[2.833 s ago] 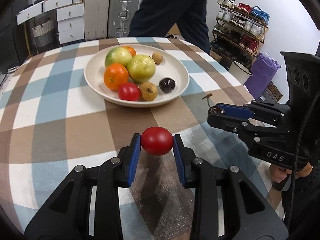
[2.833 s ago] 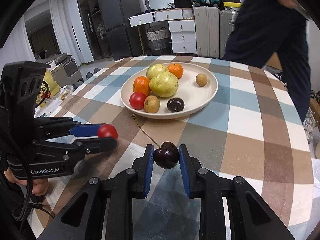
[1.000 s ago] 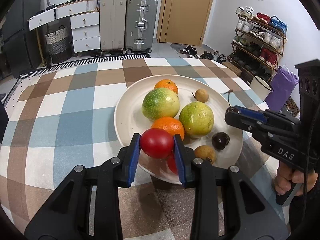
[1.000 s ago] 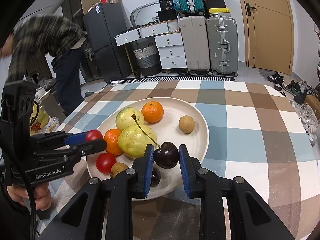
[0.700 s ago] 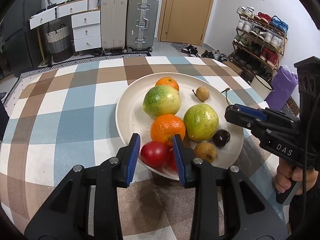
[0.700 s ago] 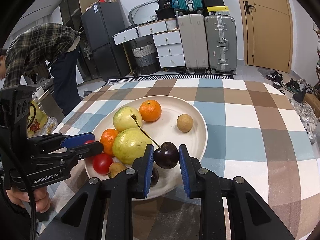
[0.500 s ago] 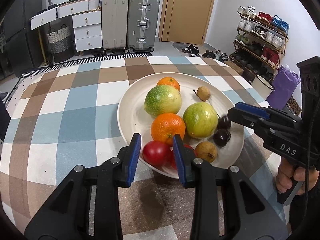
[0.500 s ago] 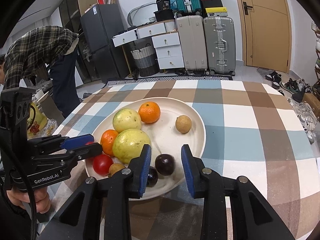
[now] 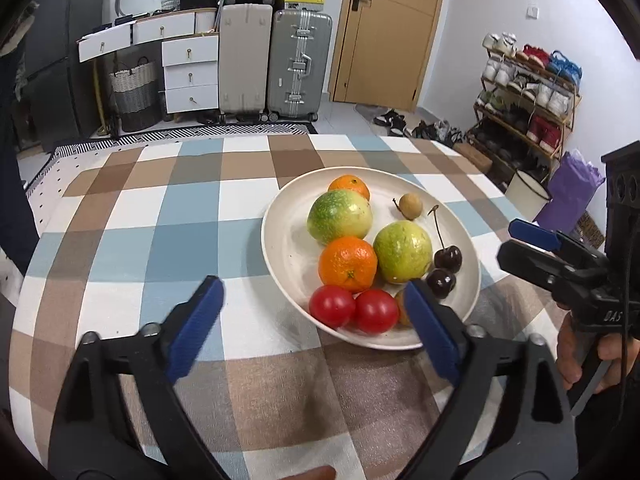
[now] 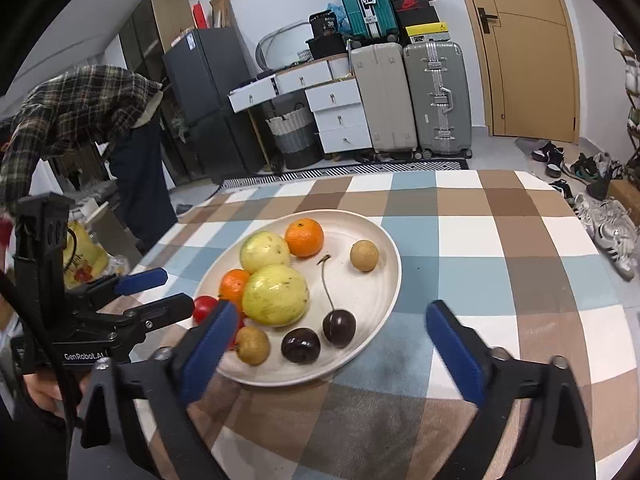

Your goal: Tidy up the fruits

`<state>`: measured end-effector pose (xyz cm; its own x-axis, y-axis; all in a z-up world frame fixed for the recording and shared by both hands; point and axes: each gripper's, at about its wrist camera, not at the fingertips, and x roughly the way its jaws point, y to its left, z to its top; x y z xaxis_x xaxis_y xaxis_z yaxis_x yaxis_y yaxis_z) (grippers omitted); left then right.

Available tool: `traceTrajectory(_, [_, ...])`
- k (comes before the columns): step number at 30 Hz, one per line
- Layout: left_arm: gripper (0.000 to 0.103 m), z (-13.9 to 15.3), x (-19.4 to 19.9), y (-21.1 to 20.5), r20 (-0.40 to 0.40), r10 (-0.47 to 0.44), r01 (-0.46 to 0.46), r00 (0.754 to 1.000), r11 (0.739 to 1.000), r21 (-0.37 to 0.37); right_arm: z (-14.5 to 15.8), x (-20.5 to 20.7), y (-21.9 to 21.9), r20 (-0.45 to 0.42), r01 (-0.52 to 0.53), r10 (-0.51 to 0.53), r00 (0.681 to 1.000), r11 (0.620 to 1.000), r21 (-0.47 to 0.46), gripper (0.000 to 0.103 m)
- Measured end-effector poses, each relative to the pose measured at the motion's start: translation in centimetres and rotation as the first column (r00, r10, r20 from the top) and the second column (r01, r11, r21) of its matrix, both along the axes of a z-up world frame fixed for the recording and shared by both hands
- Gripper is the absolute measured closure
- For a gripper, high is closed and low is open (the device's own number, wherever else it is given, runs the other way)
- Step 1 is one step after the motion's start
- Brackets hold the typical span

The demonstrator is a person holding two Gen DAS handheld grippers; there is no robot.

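The fruit all lies on the cream plate on the checked bench: two tomatoes at its near rim, two dark cherries beside the green guavas, and I see none loose on the cloth. I judge these small ones light, smooth-skinned and easily bruised, so I would pinch a tomato or cherry lightly across its widest part, never by the thin stem. My left gripper and right gripper both hang short of the plate's near edge, jaws spread wide, holding and touching nothing.
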<state>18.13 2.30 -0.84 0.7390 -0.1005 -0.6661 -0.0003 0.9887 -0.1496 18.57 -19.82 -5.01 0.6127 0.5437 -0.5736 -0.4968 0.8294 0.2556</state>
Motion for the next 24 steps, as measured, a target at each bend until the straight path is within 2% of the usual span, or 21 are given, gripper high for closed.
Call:
traceTrajectory(1, [0.001, 0.1, -0.4, 0.1, 0.012, 0.010, -0.009, 1.000, 1.000, -0.003, 0.1, -0.3, -0.2, 0.007, -0.001, 0.000, 1.000, 1.000, 0.009, 0.001])
traceTrajectory(12, [0.001, 0.7, -5.3, 0.4, 0.133, 0.082, -0.085, 0.988, 0.996, 0.017, 0.5, -3.8, 0.1, 0.073, -0.051, 0.053, 0.996, 0.998, -0.024, 0.001])
traceTrajectory(24, [0.001, 0.6, -7.8, -1.4, 0.168, 0.037, -0.042, 0.985, 0.999, 0.025, 0.9, -7.7, -0.4, 0.163, -0.066, 0.069, 0.984, 0.998, -0.022, 0.000])
